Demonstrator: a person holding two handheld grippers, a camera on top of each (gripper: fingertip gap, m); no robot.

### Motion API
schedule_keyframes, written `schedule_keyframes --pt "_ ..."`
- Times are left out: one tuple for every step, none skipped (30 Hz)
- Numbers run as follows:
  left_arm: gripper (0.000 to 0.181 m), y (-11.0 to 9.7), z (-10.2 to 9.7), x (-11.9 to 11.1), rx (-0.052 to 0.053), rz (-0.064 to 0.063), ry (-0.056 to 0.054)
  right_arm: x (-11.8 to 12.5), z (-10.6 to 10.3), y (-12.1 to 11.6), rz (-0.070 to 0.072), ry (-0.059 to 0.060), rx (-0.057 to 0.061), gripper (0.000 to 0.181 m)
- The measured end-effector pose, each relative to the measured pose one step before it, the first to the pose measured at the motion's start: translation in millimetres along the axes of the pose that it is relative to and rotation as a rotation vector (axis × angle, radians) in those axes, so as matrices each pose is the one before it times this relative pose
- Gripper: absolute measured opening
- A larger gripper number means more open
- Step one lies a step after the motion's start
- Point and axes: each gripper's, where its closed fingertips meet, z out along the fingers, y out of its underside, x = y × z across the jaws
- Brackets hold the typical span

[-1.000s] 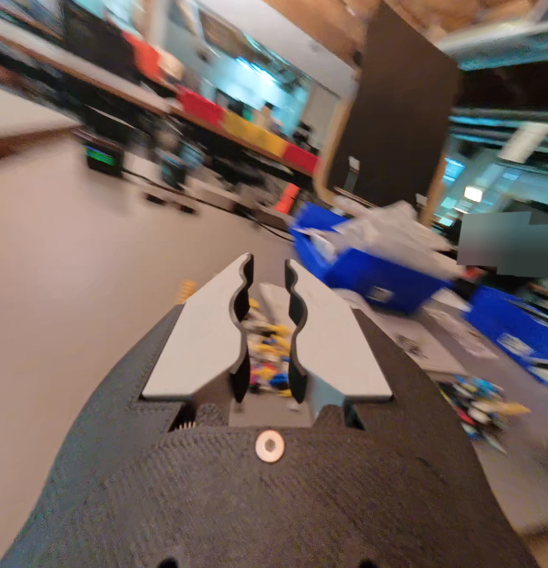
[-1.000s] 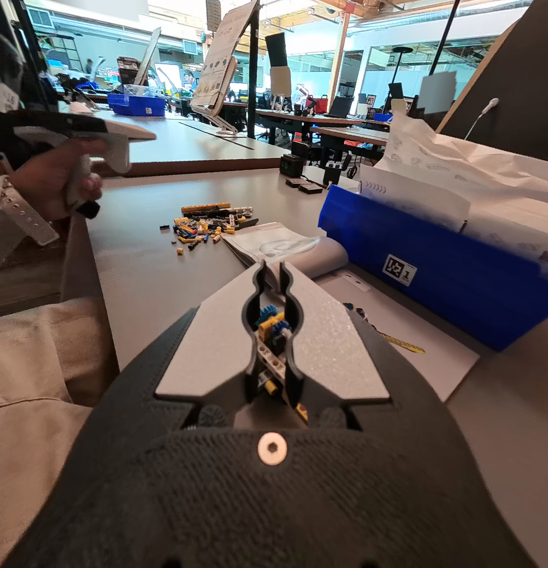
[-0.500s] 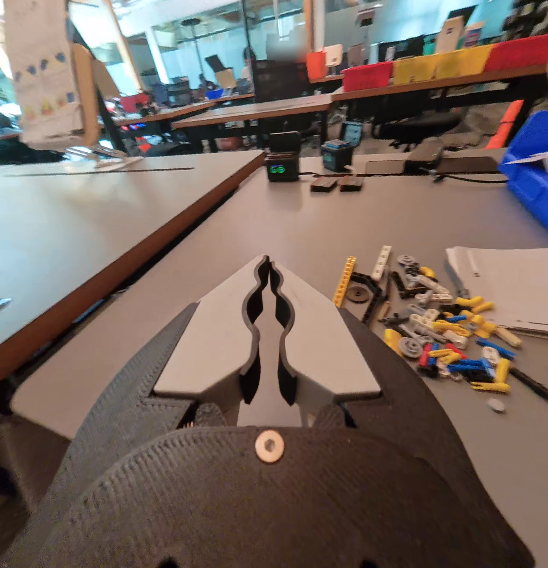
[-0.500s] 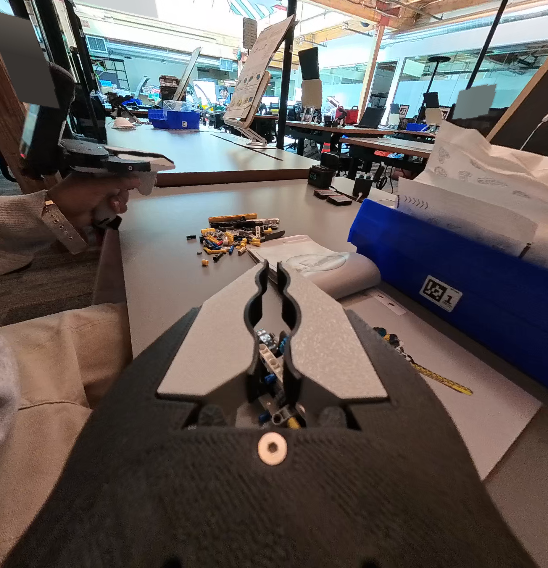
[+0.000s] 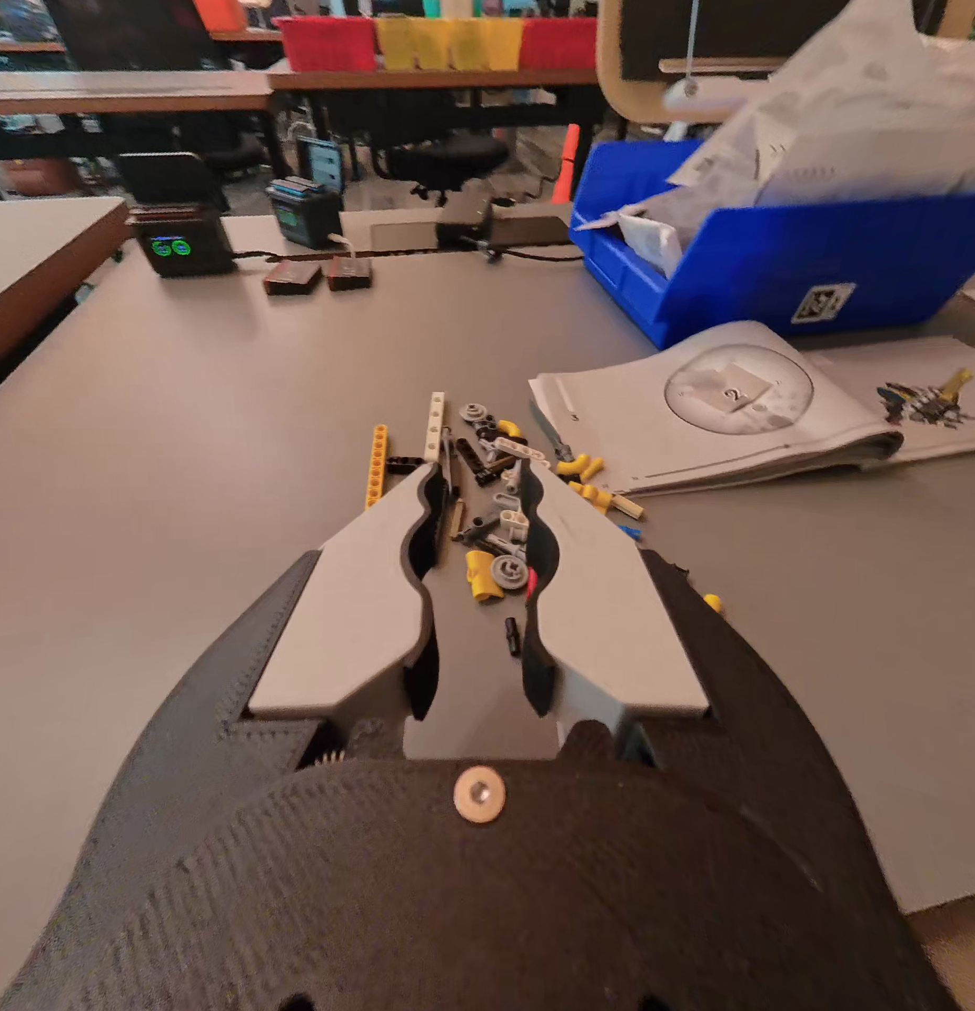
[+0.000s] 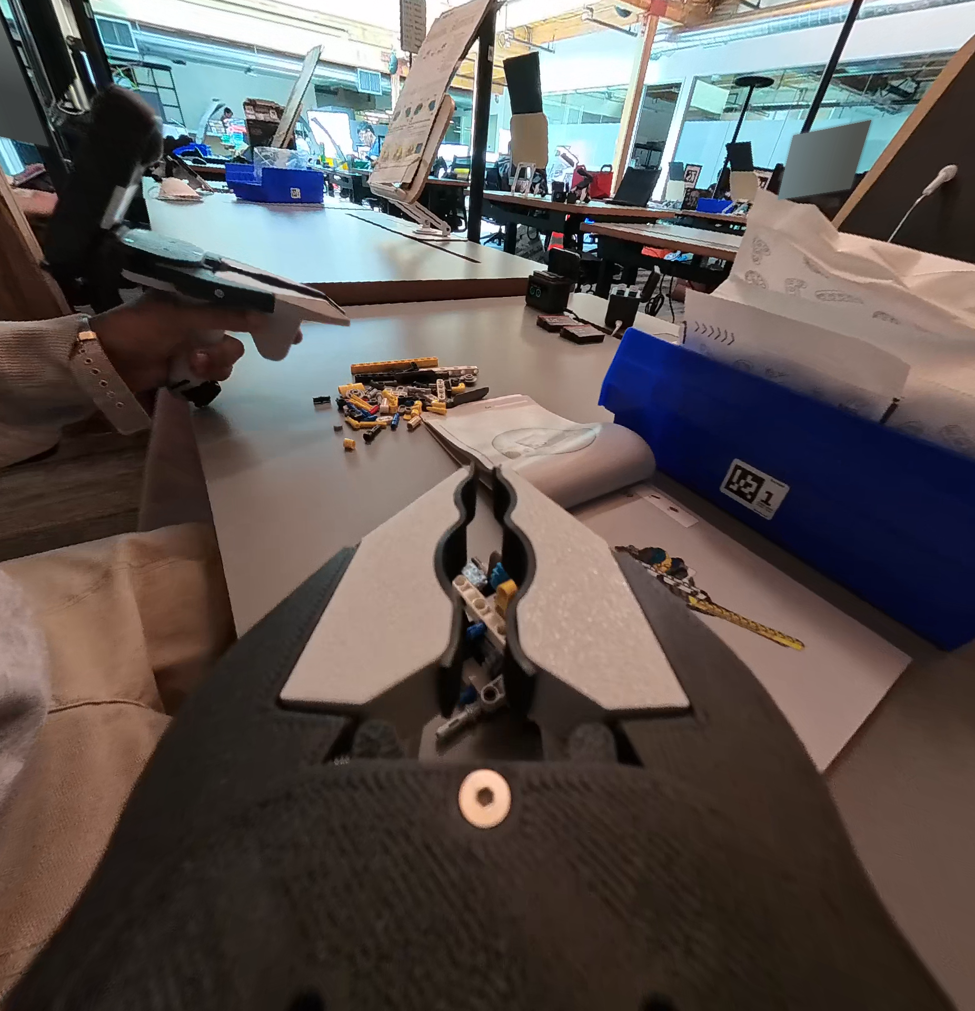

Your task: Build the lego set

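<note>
Left wrist view, fingers: left gripper (image 5: pixel 481 481) has its grey fingers (image 5: pixel 365 591) spread, nothing between them; it hangs above the scattered pile of small yellow, grey, black and blue lego pieces (image 5: pixel 496 509).
Right wrist view, fingers: right gripper (image 6: pixel 484 481) has its tips nearly together, pinching a partly built grey, blue and yellow lego assembly (image 6: pixel 482 607) deep between the pads.
Nearest loose parts: a yellow curved piece (image 5: pixel 481 581) beside a grey round gear-like piece (image 5: pixel 510 571), and a small black pin (image 5: pixel 511 634), all on the grey tabletop (image 5: pixel 201 437) in the gap below the left fingers.
Farther out: long yellow holed beam (image 5: pixel 377 465), white holed beam (image 5: pixel 435 424), open grey instruction booklet (image 5: pixel 720 416), blue plastic bin stuffed with white paper bags (image 5: pixel 775 262).
Step in hand, as judged: choosing the next part while the assembly is held ready.
Next move calls for: lowering onto one piece only, closing gently, since neighbours lie touching and could get swept or pinched along.
</note>
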Motion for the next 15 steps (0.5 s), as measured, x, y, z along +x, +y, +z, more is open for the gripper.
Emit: schedule_keyframes --pt "0.025 1.88 2.11 4.12 -0.0163 0.0208 0.0136 0.2 -0.85 0.6 -0.0023 0.0042 -0.0028 0.003" --pt "0.023 2.28 2.2 3.23 -0.02 0.017 0.0097 0.22 -0.87 0.48 -0.0016 0.0036 -0.0025 0.003" --pt "0.021 2.05 2.43 3.24 -0.0186 0.011 0.0115 0.24 -0.78 0.28 -0.0009 0.0035 -0.0018 0.003" --pt "0.019 1.7 2.21 2.86 -0.0154 0.0054 0.0128 0.21 -0.97 0.36 -0.0004 0.0034 -0.0015 0.003" --pt "0.018 0.79 2.08 2.26 -0.0101 0.001 0.011 0.24 -0.86 0.41 -0.0003 0.0034 -0.0019 0.003" --pt "0.017 0.21 1.77 0.95 -0.0059 -0.0032 0.0054 0.23 -1.01 0.44 -0.0005 0.0035 -0.002 0.003" --pt "0.014 -0.09 1.63 0.28 -0.0027 -0.0074 0.0037 0.3 -1.0 0.29 -0.0009 0.0036 -0.0017 0.003" --pt "0.009 -0.18 1.56 -0.32 -0.0026 -0.0114 0.0018 0.26 -1.11 0.41 -0.0016 0.0042 -0.0019 0.003" --pt "0.003 -0.67 1.53 -0.78 0.0007 -0.0144 0.001 0.32 -1.11 0.67 -0.0026 0.0047 -0.0031 0.003" --pt "0.0 -0.95 1.35 -0.47 0.0026 -0.0159 0.0049 0.34 -1.09 0.91 -0.0034 0.0048 -0.0042 0.002" --pt "0.0 -0.8 1.66 -0.32 0.0016 -0.0182 0.0069 0.33 -1.02 0.81 -0.0035 0.005 -0.0043 0.002" --pt "0.0 -0.53 1.89 -1.25 -0.001 -0.0196 -0.0005 0.28 -0.96 0.8 -0.0028 0.005 -0.0035 0.002" --pt "0.0 -0.04 1.87 -0.97 -0.0035 -0.0159 0.0005 0.35 -0.96 0.65 -0.0019 0.0049 -0.0029 0.003" --pt "0.0 -0.47 1.77 -0.08 -0.0011 -0.0106 0.004 0.3 -1.07 0.61 -0.0014 0.005 -0.0026 0.002" --pt "0.0 -0.74 1.5 0.48 0.0017 -0.0064 0.0055 0.4 -0.96 0.49 -0.001 0.0053 -0.0017 0.002"
